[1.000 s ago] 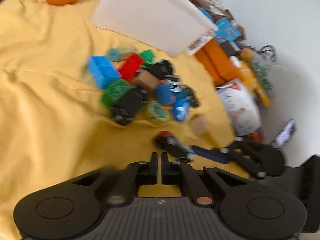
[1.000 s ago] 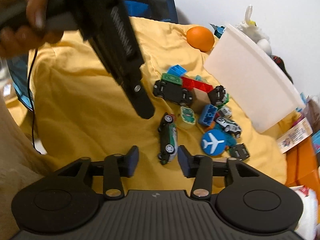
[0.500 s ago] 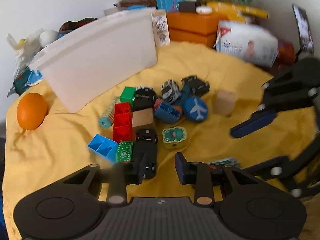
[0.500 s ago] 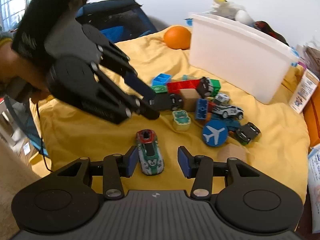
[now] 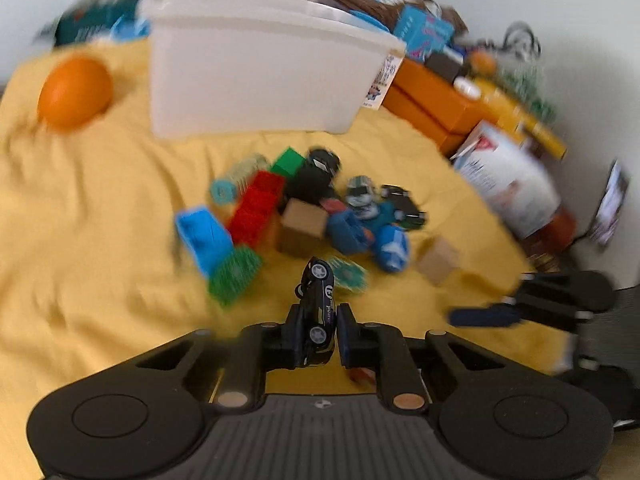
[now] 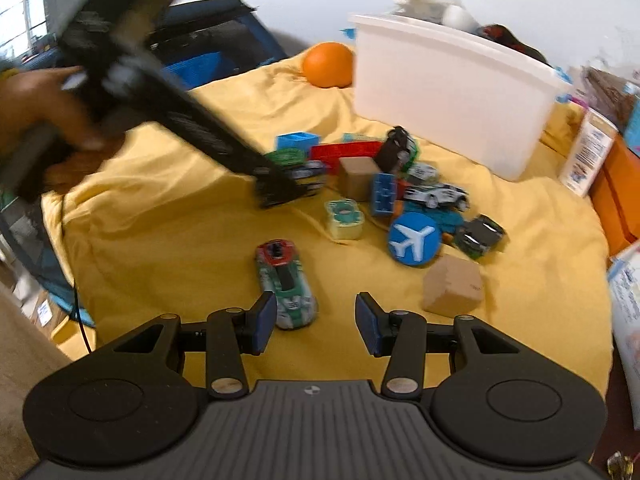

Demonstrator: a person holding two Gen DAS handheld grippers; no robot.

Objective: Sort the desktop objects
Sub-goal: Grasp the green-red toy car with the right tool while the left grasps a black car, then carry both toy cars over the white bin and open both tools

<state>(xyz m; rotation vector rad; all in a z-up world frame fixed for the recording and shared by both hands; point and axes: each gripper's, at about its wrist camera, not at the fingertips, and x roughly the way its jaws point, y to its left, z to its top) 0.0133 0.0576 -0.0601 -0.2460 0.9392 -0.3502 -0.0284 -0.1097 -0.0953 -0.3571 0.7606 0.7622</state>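
**Left gripper picks up the black car; right gripper waits over the green one**

Half a second ago the left gripper (image 5: 335, 330) stood with its jaws apart over the black toy car (image 5: 318, 312), which lay flat on the yellow cloth (image 5: 100, 240) at the near edge of the toy pile; now the jaws are clamped on the car's flanks and the car stands nose-up between the pads, clear of the cloth; the view around it is smeared, so the hand is moving; seen from the right wrist, the same gripper (image 6: 280, 194) hangs blurred above the pile with the car in its tips.

The right gripper (image 6: 316, 318) has swung a little over the past second but its gap is unchanged: jaws part-open, nothing between them; the red, white and green race car (image 6: 286, 282) lies on the cloth just ahead of the left finger, no longer centred in the gap as it was a moment ago.

For the sorting, I judge that one car is now secured and ready to carry, most likely to the white bin (image 5: 256, 80) behind the pile; the bin's inside is hidden; the blocks, the blue airplane disc (image 6: 414, 238) and the other cars stay unsorted on the cloth; the right side needs re-centring over the race car before it closes.
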